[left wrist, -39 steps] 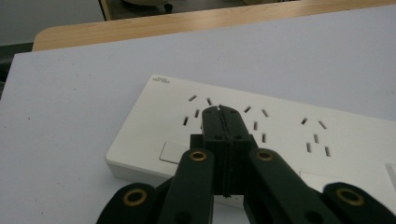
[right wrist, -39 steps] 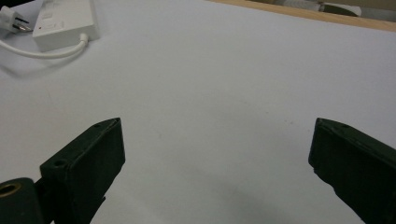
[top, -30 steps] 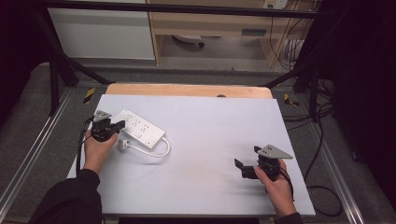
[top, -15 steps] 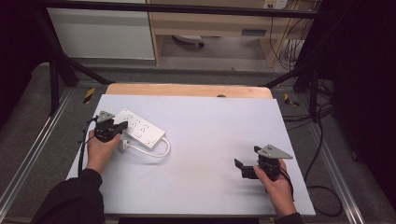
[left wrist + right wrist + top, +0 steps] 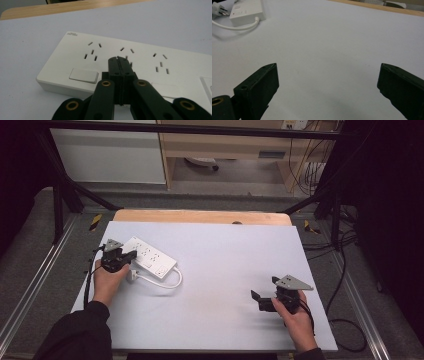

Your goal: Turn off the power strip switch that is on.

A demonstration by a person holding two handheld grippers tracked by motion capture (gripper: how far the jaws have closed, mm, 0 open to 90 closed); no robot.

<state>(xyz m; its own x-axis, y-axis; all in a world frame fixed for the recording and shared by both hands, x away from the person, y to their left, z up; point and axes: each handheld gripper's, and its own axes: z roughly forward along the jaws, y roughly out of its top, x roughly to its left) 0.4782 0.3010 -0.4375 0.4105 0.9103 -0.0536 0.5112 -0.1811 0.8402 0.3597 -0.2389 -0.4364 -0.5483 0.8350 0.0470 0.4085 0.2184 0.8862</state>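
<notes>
A white power strip (image 5: 149, 259) lay near the left edge of the pale surface (image 5: 225, 250), its white cable (image 5: 165, 282) looping toward the person and its plug (image 5: 131, 274) resting just beside the strip. The left hand-held gripper (image 5: 126, 257) hovered over the strip's near end, jaws clenched together with nothing between them, their tips above the socket face close to a rocker switch (image 5: 83, 75). Well apart, at the right of the surface, the right hand-held gripper (image 5: 261, 301) sat low over bare tabletop, jaws spread wide and released, pointing toward the strip.
</notes>
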